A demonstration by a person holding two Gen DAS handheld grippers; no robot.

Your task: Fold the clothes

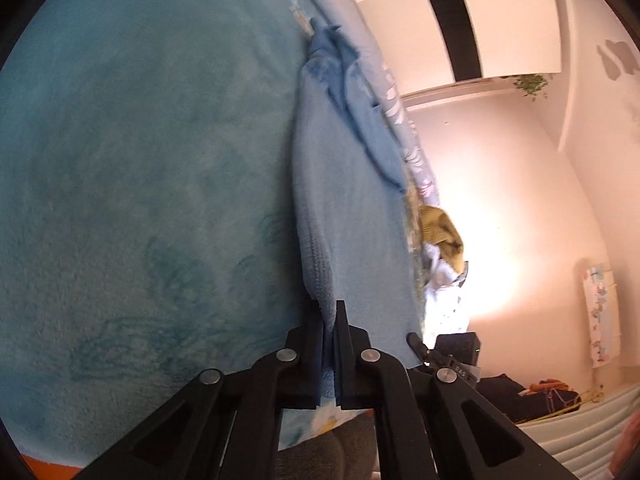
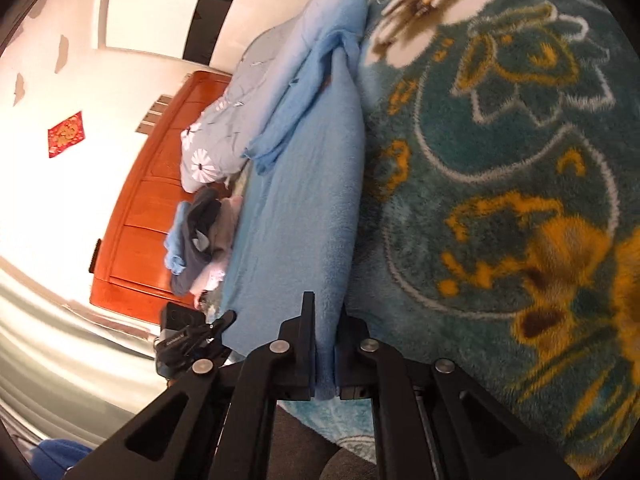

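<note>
Across the left half of the left wrist view, the teal plush blanket (image 1: 132, 184) is filling the frame; in the right wrist view its flowered side is taking up the right half. Down the middle of both views, the light blue garment (image 1: 344, 216) is lying stretched along the blanket, its far end bunching in folds toward the top centre. At the bottom centre, the left gripper (image 1: 329, 344) is clamping the garment's near edge, and the right gripper (image 2: 325, 344) is pinching the near edge likewise. At the left of the right wrist view, a small pile of clothes (image 2: 200, 240) is waiting. Folding looks barely begun: both near corners seem secured, the fold itself not yet made, and the pile is untouched.
</note>
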